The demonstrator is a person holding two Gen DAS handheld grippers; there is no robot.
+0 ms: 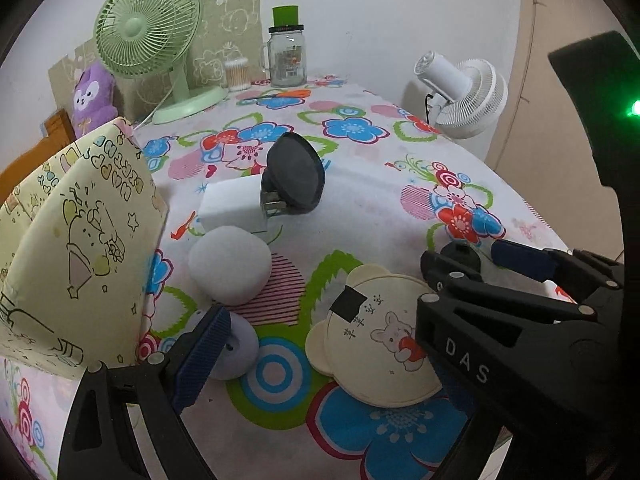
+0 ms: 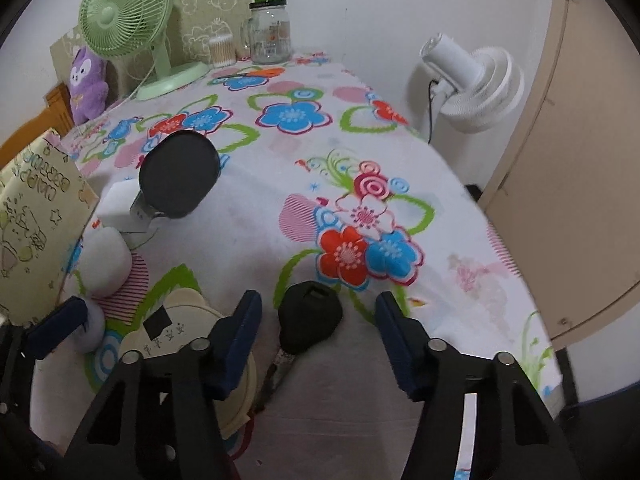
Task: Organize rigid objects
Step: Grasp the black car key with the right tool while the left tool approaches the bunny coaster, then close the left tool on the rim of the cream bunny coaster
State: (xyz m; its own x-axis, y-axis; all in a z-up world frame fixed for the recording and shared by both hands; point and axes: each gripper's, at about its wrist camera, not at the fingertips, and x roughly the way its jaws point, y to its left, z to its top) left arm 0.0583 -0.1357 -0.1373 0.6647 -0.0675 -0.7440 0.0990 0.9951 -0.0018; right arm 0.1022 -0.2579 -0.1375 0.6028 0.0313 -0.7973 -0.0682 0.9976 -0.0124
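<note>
A cream bear-shaped disc [image 1: 380, 340] with a rabbit drawing lies between my left gripper's [image 1: 320, 344] open fingers; it also shows in the right wrist view [image 2: 172, 328]. A small lilac round object [image 1: 236, 344] touches the left finger. Farther on lie a white puck [image 1: 230, 266], a white charger [image 1: 232, 206] and a black round object [image 1: 296, 172] leaning on it. My right gripper [image 2: 316, 340] is open around a black key [image 2: 308, 318] lying on the cloth. The right gripper [image 1: 500, 264] also shows in the left wrist view.
A yellow cartoon-print box [image 1: 76, 248] stands at the left. At the back are a green fan [image 1: 148, 36], a purple plush [image 1: 92, 96], a glass jar [image 1: 286, 56] and cotton swabs [image 1: 236, 74]. A white fan [image 1: 464, 96] stands off the table's right edge.
</note>
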